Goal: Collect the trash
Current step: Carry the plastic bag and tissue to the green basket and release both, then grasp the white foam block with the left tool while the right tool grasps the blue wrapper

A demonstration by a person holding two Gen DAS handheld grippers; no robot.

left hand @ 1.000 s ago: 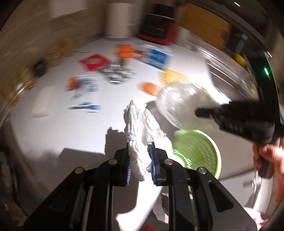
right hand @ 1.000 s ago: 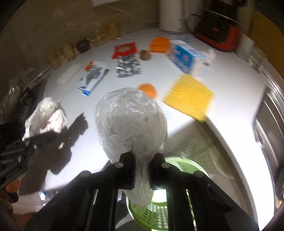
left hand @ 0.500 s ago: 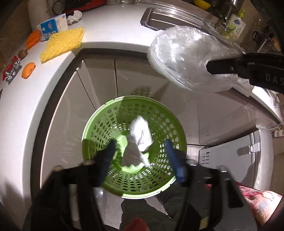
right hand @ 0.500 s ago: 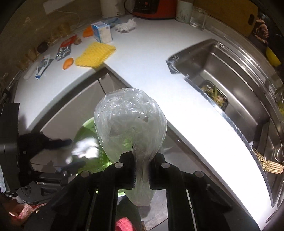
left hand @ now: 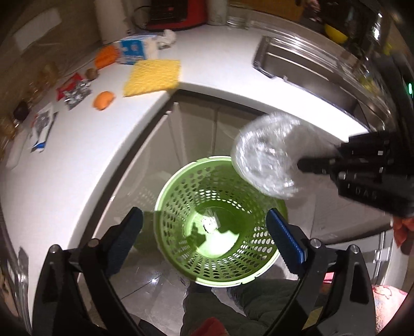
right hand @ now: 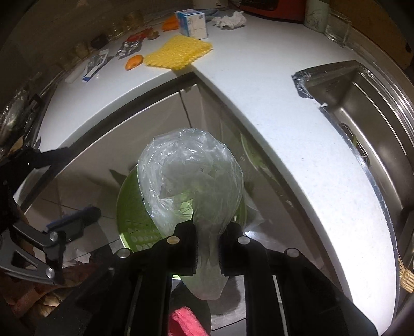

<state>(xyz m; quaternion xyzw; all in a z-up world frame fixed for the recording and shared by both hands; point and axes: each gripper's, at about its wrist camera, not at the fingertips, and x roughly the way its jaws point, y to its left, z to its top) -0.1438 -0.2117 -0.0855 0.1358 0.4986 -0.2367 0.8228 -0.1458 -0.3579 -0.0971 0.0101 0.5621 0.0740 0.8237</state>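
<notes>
A green perforated basket (left hand: pixel 178 206) stands on the floor below the counter corner. A crumpled white paper wad (left hand: pixel 210 224) lies at its bottom. My left gripper (left hand: pixel 203 215) hangs over the basket, its jaws opening wide with nothing between them. My right gripper (right hand: pixel 208 232) is shut on the neck of a clear plastic bag (right hand: pixel 191 175), its jaws just beginning to open. The bag (left hand: pixel 266 157) hovers over the basket's (right hand: pixel 129 206) far right rim. The left gripper (right hand: pixel 84 181) shows at the left edge of the right wrist view.
On the white counter (left hand: pixel 64 168) lie a yellow mesh pad (left hand: pixel 152 77), an orange piece (left hand: pixel 103 100), a blue-white carton (left hand: pixel 132 51), foil wrappers (left hand: pixel 75 90) and a crumpled tissue (right hand: pixel 230 19). A steel sink (right hand: pixel 362 103) is at the right. A person's legs are below.
Both grippers swung from above the counter to over the basket. The left jaws opened and the paper wad fell into the basket. The right gripper kept hold of the bag.
</notes>
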